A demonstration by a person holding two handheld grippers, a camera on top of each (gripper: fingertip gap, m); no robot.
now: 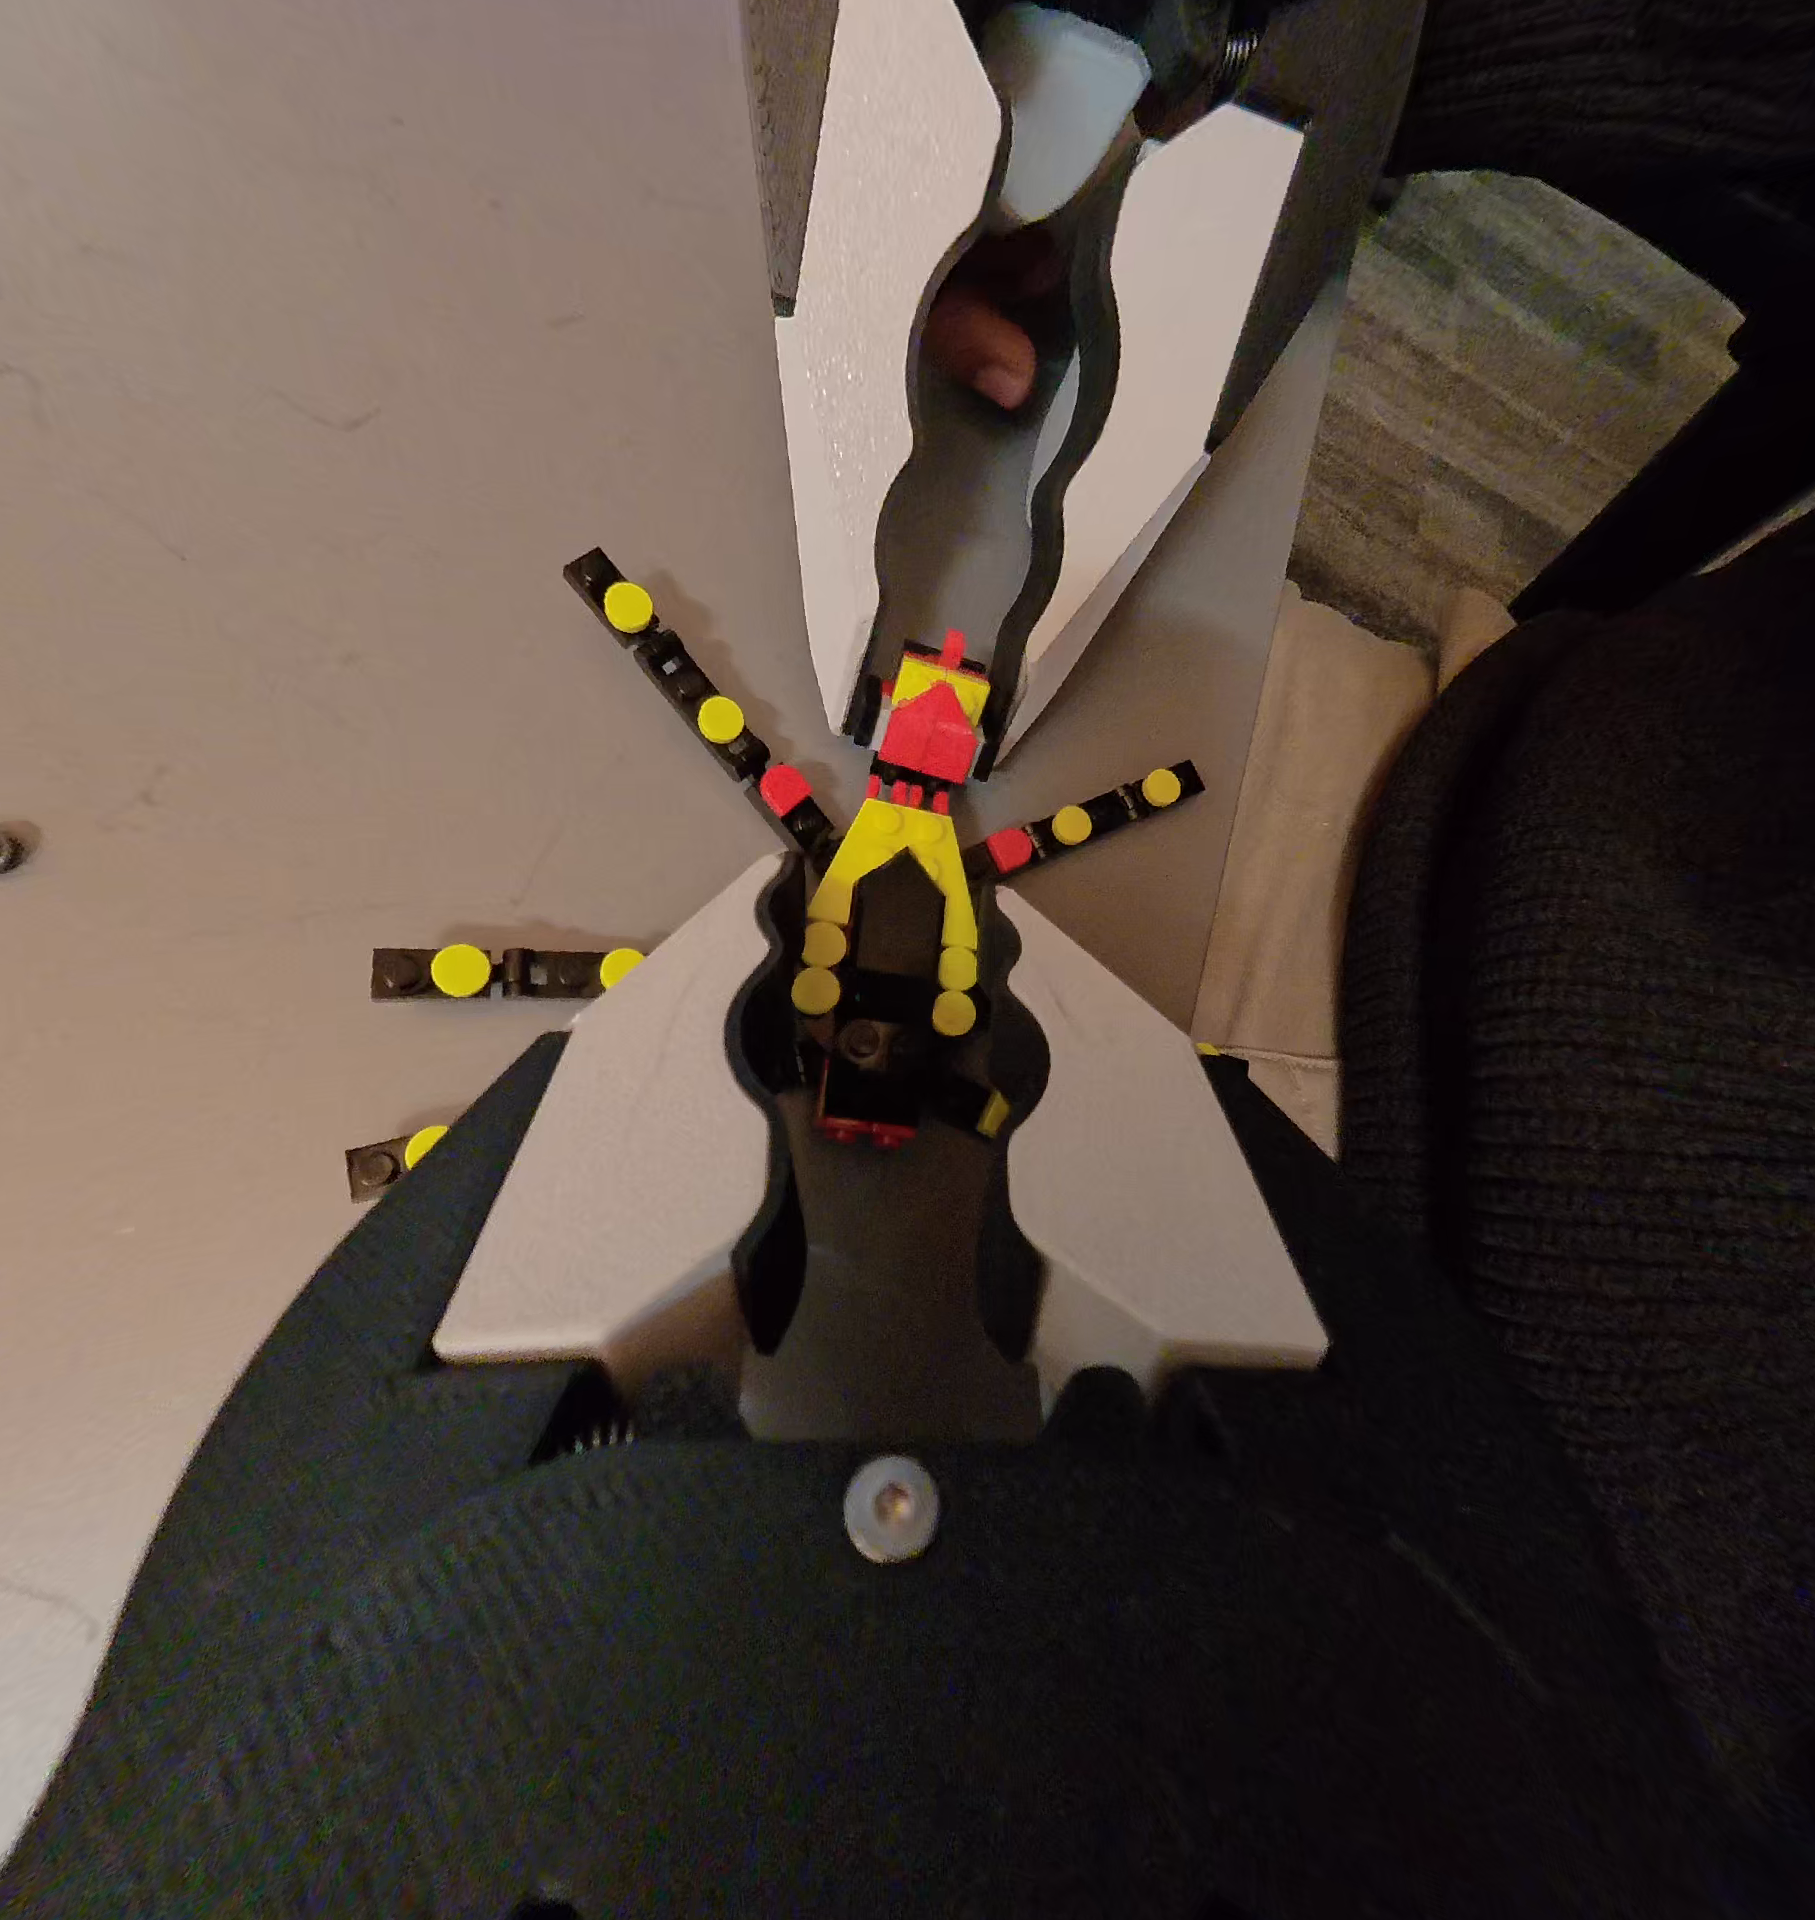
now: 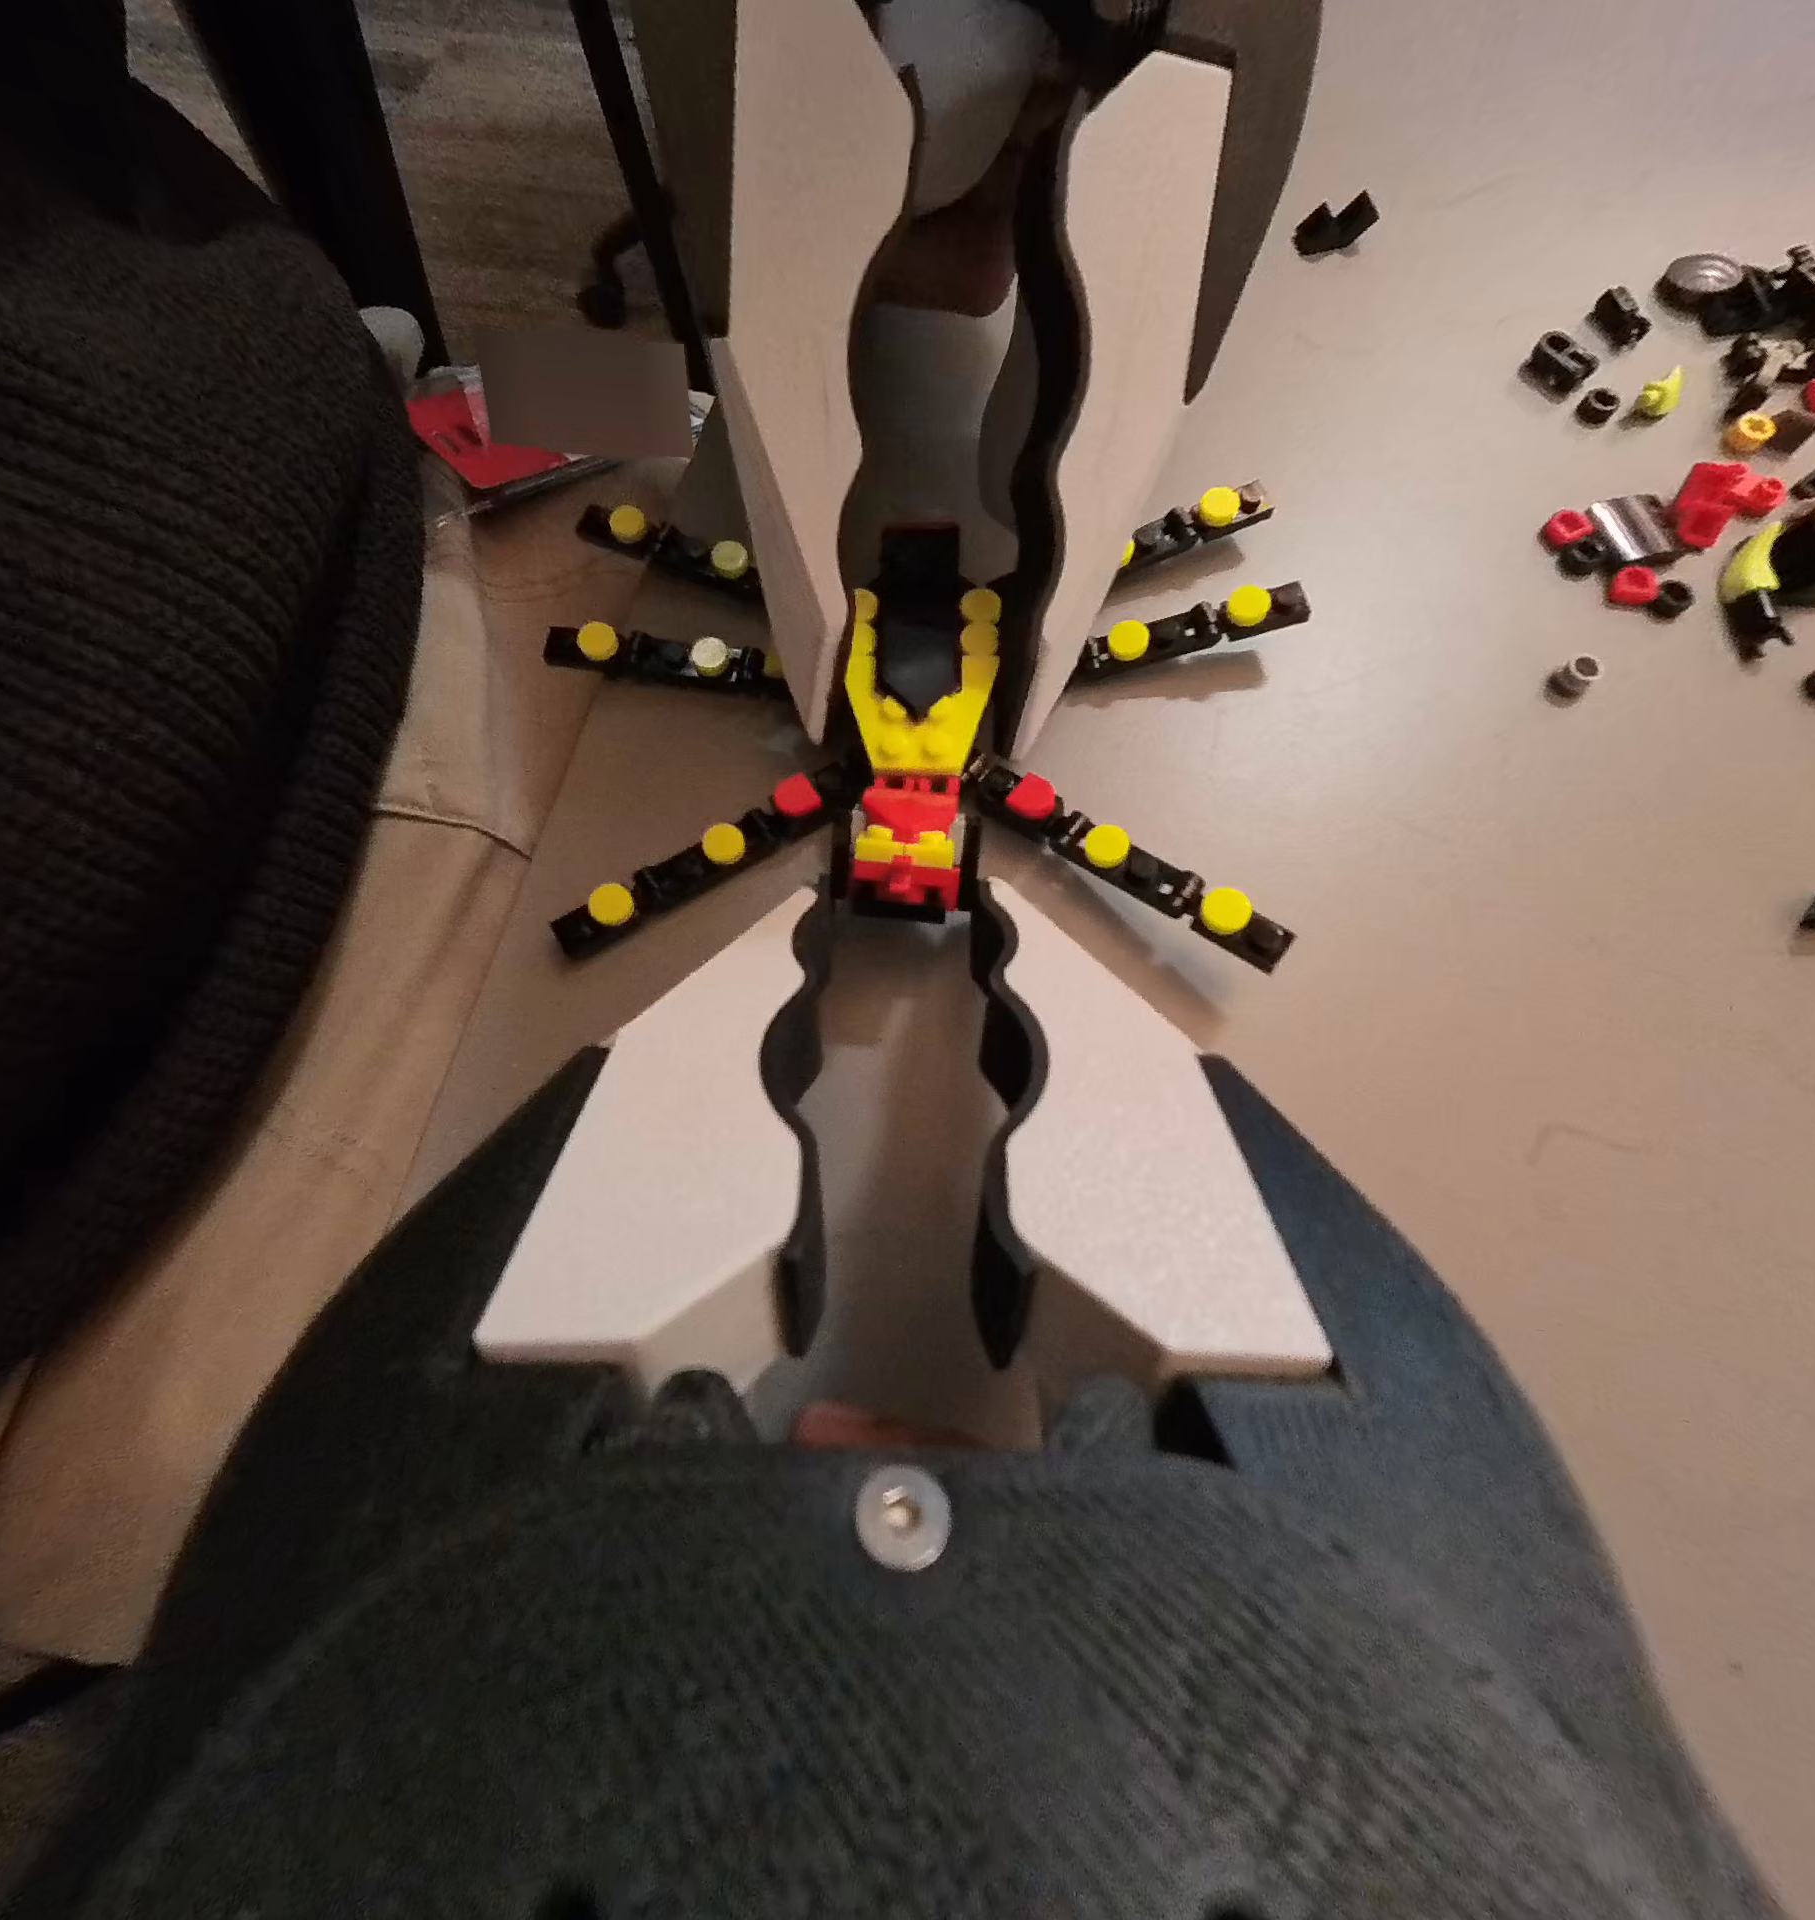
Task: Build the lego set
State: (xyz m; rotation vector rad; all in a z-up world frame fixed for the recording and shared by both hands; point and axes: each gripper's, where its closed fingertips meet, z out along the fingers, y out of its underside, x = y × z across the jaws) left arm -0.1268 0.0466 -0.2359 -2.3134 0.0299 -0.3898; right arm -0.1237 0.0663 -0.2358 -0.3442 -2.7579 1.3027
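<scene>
A: Where is the spider model (image 1: 887,914)?

B: On the table (image 1: 259,364). The left gripper (image 1: 887,966) pinches its black-and-yellow body; the right gripper (image 2: 903,894) pinches its red head.

A: How will it handle?

B: Light but fragile, I think: hinged legs (image 2: 1142,862) may detach, so hold the body. Left of it, fingers hide some leg joints; right of it lie loose pieces (image 2: 1713,436), blurred.

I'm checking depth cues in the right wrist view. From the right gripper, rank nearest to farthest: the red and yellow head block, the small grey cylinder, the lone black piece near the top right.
1. Red and yellow head block, between the right gripper tips, centre.
2. Small grey cylinder, on the table to the right.
3. Lone black piece, far upper right.
</scene>
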